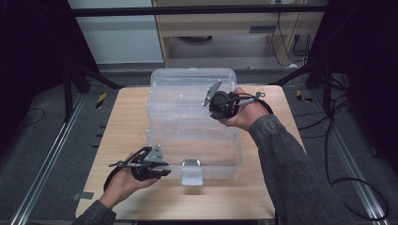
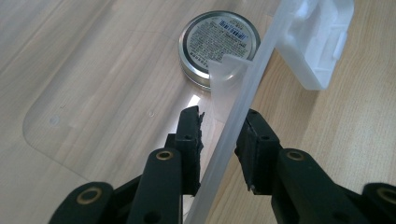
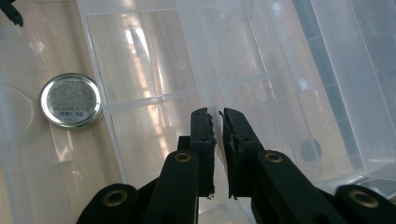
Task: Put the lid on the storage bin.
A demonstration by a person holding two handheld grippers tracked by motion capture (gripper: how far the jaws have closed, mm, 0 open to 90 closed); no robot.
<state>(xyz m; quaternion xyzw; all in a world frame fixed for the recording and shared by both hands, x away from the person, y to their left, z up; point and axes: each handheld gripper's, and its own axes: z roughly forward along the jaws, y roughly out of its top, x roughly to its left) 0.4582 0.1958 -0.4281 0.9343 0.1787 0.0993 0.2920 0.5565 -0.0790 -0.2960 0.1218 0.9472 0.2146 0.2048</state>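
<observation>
Counted one clear box [image 1: 220, 171] on one table [image 1: 126, 122], with trays fanned open toward the back and one white latch [image 1: 191, 177] hanging at the front wall. Counted one round tin [image 1: 190, 162] lying flat on the box floor, just behind that front wall and beside the latch. Counted two grippers, one per hand.

Found the left gripper [image 1: 165, 170] partly open, astride the front wall near the latch: one pad against the plastic, the other apart from it by a gap, so no real clamp. Found the right gripper [image 1: 217, 111] closed about as tight as possible on a thin upright wall of a tray [image 3: 261, 79], well apart from the tin.

Judged several risks:
- Could slip off the tray, since thin, slick plastic offers little bite; would let the tiers drop.
- Could drag or tip the whole box if the right hand pulled while the left stayed loose on the front wall; a firmer clamp there would steady it.
- Could send the tin sliding if the box tilted.
- Could snag the latch against the left jaws when the front wall shifted.
- Could crack or bend the thin wall under too hard a squeeze.
</observation>
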